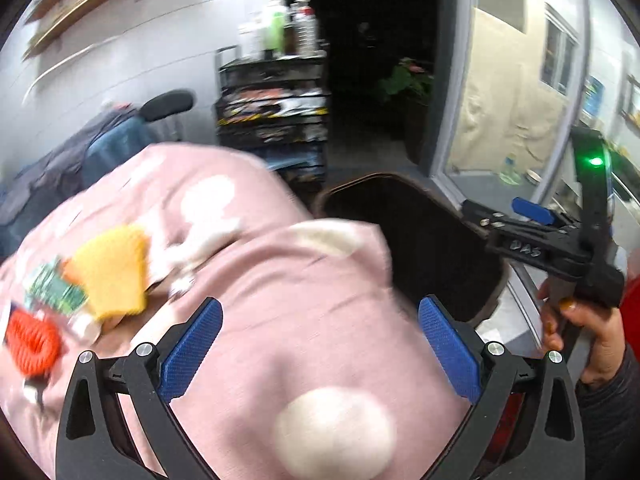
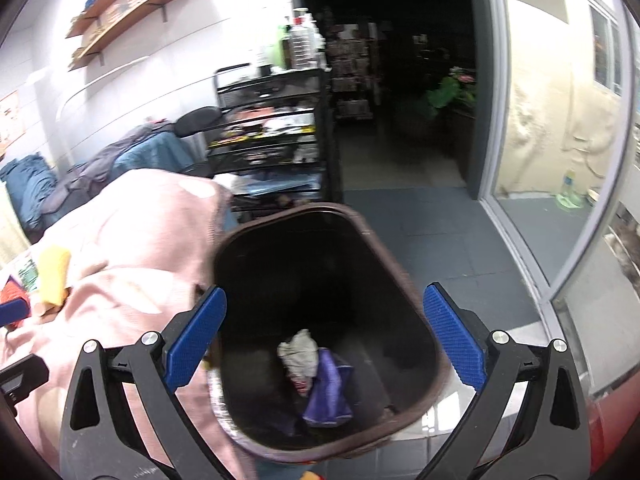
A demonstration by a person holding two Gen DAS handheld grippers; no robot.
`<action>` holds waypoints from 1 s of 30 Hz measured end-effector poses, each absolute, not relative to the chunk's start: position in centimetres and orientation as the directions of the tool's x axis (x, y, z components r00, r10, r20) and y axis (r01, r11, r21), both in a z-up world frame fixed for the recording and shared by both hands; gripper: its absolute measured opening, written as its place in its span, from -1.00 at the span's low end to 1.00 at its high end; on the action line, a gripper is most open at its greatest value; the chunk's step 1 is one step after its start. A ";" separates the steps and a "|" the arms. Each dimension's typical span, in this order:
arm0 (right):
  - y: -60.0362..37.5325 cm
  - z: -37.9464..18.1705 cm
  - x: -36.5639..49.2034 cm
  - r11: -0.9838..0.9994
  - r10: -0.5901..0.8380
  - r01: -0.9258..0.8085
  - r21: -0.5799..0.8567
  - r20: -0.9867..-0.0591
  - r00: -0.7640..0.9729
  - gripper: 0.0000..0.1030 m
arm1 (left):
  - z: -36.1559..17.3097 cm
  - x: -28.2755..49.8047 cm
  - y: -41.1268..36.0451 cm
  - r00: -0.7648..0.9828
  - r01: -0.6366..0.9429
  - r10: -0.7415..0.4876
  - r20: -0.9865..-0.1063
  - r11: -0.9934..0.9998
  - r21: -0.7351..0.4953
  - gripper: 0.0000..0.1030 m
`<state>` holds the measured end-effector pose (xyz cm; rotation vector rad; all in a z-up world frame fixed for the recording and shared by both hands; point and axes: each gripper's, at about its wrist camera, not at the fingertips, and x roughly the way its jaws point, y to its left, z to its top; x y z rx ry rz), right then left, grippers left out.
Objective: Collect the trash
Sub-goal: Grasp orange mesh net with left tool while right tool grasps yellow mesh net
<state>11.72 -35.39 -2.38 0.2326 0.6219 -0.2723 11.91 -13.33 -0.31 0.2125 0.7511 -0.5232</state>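
a lived-in room of a home, seemingly a bedroom. a pink blanket with white spots [image 1: 248, 280] covers what looks like a bed, clothes [image 2: 120, 156] are heaped over a chair by the white wall, and wooden wall shelves [image 2: 132, 4] hold folded fabrics. a black wire cart [image 2: 276, 128] carries bottles and clutter (its lower tiers crammed too). a brown waste bin [image 2: 404, 276] stands on the grey tiled floor [image 2: 460, 240] near a sliding glass door [image 2: 560, 120].

one brown trash bin [image 2: 400, 264]; two items inside: one crumpled white wad [image 2: 298, 354], one purple wrapper [image 2: 330, 394]; one yellow sponge [image 1: 112, 272].
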 end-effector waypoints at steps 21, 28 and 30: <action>-21.0 -0.3 17.6 0.978 0.199 -0.115 0.176 -0.596 0.778 0.89 | -2.9 14.6 6.7 0.635 0.035 -0.044 -0.772 0.999 -0.028 0.89; -14.9 0.3 20.3 0.947 0.317 -0.271 0.169 -0.612 0.725 0.89 | -2.3 15.9 10.7 0.653 -0.037 -0.005 -0.757 0.999 -0.038 0.89; -13.5 0.3 21.5 0.937 0.345 -0.301 0.180 -0.621 0.704 0.89 | -2.2 16.5 11.8 0.654 -0.056 0.000 -0.757 0.997 -0.049 0.89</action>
